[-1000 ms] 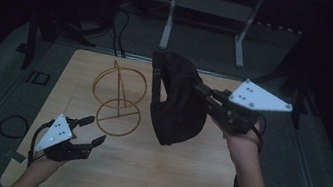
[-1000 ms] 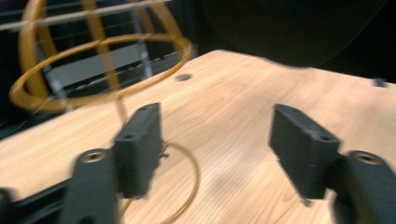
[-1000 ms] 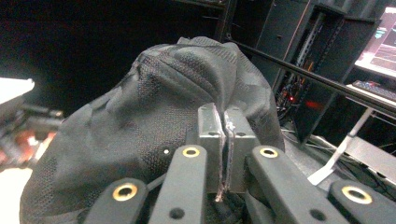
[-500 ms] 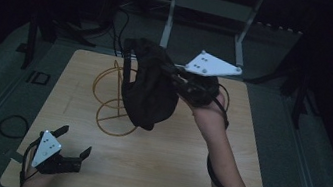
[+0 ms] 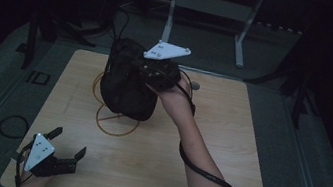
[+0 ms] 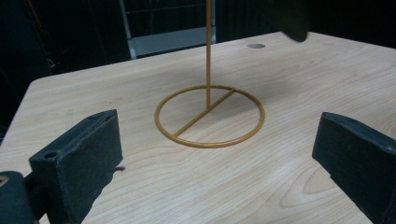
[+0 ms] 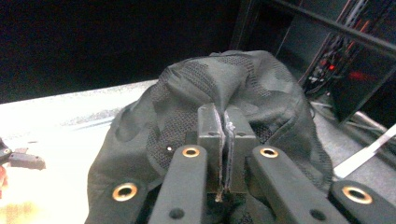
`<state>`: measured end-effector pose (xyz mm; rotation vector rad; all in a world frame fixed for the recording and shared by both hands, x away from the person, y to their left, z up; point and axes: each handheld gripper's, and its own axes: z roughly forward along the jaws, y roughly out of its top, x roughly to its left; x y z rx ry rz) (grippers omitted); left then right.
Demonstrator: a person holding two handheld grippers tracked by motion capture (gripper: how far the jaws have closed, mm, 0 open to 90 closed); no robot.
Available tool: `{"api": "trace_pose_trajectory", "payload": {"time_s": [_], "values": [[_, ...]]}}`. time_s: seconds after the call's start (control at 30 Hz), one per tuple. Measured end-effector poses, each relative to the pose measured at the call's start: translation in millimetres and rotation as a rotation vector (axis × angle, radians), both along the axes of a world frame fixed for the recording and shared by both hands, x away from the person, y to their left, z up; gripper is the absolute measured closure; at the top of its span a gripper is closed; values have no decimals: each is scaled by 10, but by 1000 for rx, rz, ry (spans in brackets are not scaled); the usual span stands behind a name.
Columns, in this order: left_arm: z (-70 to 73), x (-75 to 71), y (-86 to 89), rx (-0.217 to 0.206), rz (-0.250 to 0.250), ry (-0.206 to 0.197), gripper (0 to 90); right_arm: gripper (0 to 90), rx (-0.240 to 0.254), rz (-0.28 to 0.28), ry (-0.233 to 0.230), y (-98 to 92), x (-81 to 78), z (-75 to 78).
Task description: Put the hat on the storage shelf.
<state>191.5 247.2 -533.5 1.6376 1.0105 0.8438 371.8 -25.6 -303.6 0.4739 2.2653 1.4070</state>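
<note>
Our two handheld grippers, black with pale top plates

We see a grey three-cornered plate with dark screw dots on the left gripper (image 5: 64, 152) and right gripper (image 5: 150, 73), blocky black jaws, brass-ringed pivots, a black cable along our bare, sleeveless forearm.

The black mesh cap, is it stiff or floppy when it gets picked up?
Probably floppy: the black mesh cap bunches into folds where the right tool pinches it, and it sags above the gold wire stand. It is likely light too, since one thin pinch of fabric seems to carry it.
</note>
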Motion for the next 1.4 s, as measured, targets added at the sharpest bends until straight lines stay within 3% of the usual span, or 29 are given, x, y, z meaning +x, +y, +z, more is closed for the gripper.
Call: {"api": "trace_pose_trajectory", "payload": {"time_s": [0.33, 0.47, 0.63, 0.77, 0.97, 1.27, 1.4], "values": [[-61, 2, -42, -6, -35, 25, 19, 873, -10, -8, 85, 204, 224, -206], [-71, -8, -55, 4, -36, 27, 20, 869, -34, -9, 99, 261, 256, -273], [-81, -2, -45, -6, -34, 34, 20, 849, -19, -3, 135, 283, 293, -323], [-94, 5, -37, -9, -39, 40, 20, 708, 26, 52, 191, 288, 302, -338], [-97, 4, -51, -4, -44, 38, 20, 640, -39, 51, 160, 371, 257, -382], [-111, 14, -80, 0, -57, 49, 20, 614, -32, 52, 181, 356, 280, -382], [-114, 11, -75, -2, -55, 44, 20, 538, -39, 52, 173, 352, 278, -373]]}}
